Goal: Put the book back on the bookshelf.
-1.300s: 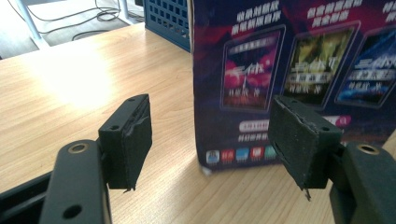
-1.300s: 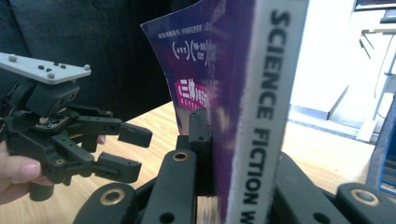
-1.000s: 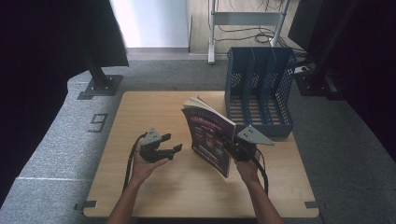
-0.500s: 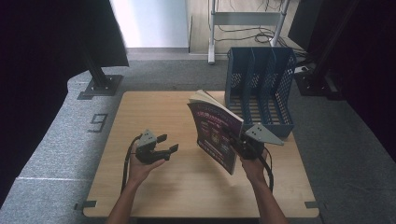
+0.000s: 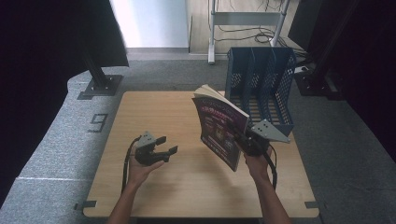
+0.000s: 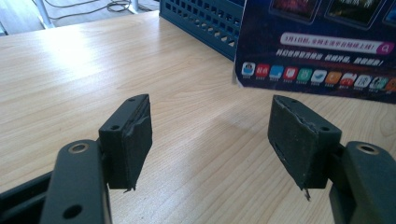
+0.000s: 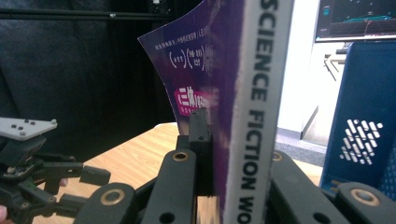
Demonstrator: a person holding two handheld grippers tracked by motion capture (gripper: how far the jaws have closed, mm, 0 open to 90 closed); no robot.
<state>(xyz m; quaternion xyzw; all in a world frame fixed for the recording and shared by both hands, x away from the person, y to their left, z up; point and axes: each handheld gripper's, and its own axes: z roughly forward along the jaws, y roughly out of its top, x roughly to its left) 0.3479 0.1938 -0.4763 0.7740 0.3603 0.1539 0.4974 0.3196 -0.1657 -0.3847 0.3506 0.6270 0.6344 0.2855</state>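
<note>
My left claw (image 5: 164, 145) rests low over the table (image 5: 154, 107) at about eight o'clock, jaws wide with nothing between them, pointing toward three o'clock. In the left gripper view the magazine (image 6: 322, 46) sits ahead at one o'clock, apart from my pads (image 6: 135, 140). Moving right: my right claw (image 5: 243, 140) is clamped on the magazine (image 5: 219, 128) near its spine, holding it clear of the tabletop, long axis near upright and leaning. The right gripper view shows the spine (image 7: 254, 116) pinched between the jaws. The blue file rack (image 5: 261, 88) stands behind at twelve to one o'clock of the right claw, slots open upward. Right hand is nearer; I judge the magazine must rise and go back over the rack.
</note>
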